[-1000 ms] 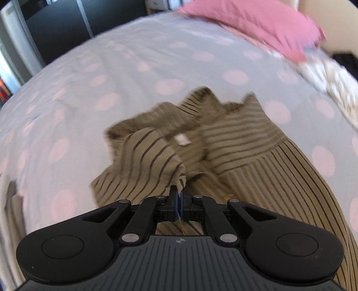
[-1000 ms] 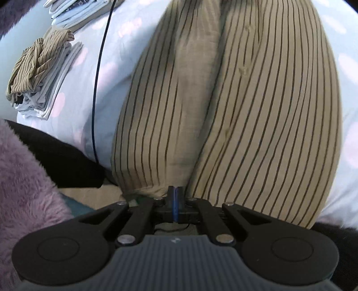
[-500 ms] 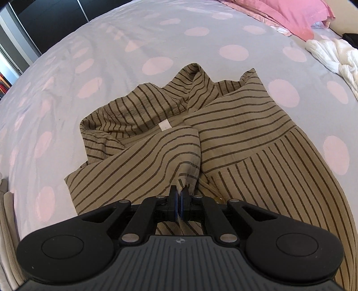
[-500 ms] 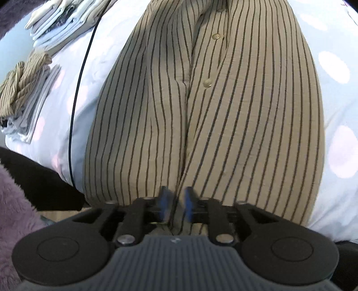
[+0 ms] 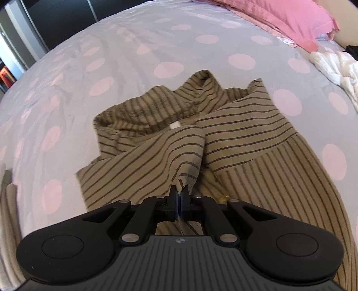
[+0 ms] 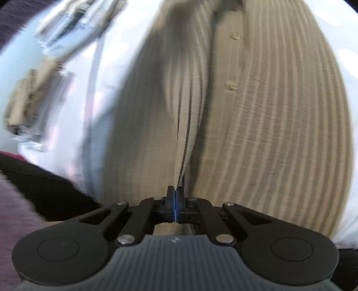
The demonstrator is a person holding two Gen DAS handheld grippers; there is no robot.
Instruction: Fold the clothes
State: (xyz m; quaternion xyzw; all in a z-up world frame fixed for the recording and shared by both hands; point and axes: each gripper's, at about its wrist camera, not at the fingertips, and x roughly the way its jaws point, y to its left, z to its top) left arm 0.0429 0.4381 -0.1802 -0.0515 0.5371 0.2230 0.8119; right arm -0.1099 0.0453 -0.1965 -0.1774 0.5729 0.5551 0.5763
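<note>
Right now the striped shirt (image 5: pixel 246 138) lies spread on the bed (image 5: pixel 156 44), its collar end bunched and rumpled toward the far side, the buttoned front running back toward me. I have my left gripper (image 5: pixel 179 197) pinched tight on a peak of cloth near the shoulder and sleeve, a small tent of fabric rising into the closed jaws. My right gripper (image 6: pixel 175 197) has just been closing, and a narrow ridge of the shirt (image 6: pixel 268 112) near its lower hem now stands between the pads, so I read it as clamped on the fabric too; that view is smeared, so I cannot judge how deep the bite is. Buttons (image 6: pixel 231 86) show just right of that ridge. I take this as the start of a lengthwise fold: both ends of one side are in hand, but nothing is turned over yet. The next move asks me to lift both pinches together and carry that edge across the button line, keeping the cloth taut between my hands so it lands flat. Farther out, a pink pillow (image 5: pixel 290 20) and a white crumpled cloth (image 5: pixel 335 67) sit toward the head of the bed, and a blurred stack of folded clothes (image 6: pixel 29 107) lies off to the left in the right wrist view.
</note>
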